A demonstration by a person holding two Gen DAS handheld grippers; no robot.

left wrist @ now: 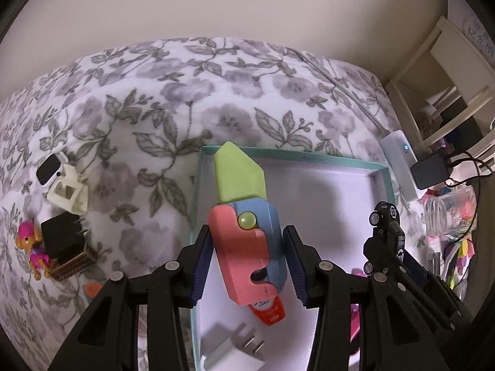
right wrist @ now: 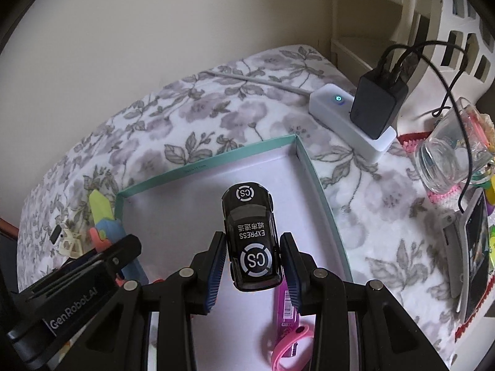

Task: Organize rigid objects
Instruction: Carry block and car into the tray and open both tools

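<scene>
I am holding two grippers over one teal-rimmed box (left wrist: 382, 167) that is lying on a flowered blanket (left wrist: 154, 102) beside a cream wall. On the far left of the blanket, one dog figure (left wrist: 31, 244), one black cube (left wrist: 62, 235), one cream toy (left wrist: 66, 194) and one smartwatch (left wrist: 49, 170) are lying together. My left gripper (left wrist: 247, 266) is clamping one toy knife (left wrist: 244, 216) with a green blade above the box's left edge. Inside the box one white plug (left wrist: 229, 349) is resting. My right gripper (right wrist: 252, 266) is squeezing one black toy car (right wrist: 252, 235) reading "CS" and "EXPRESS" above the box's floor. On the right, one white power strip (right wrist: 340, 114) is carrying one black charger (right wrist: 376, 105). "GenRobot.AI" is showing on the left gripper's side.
</scene>
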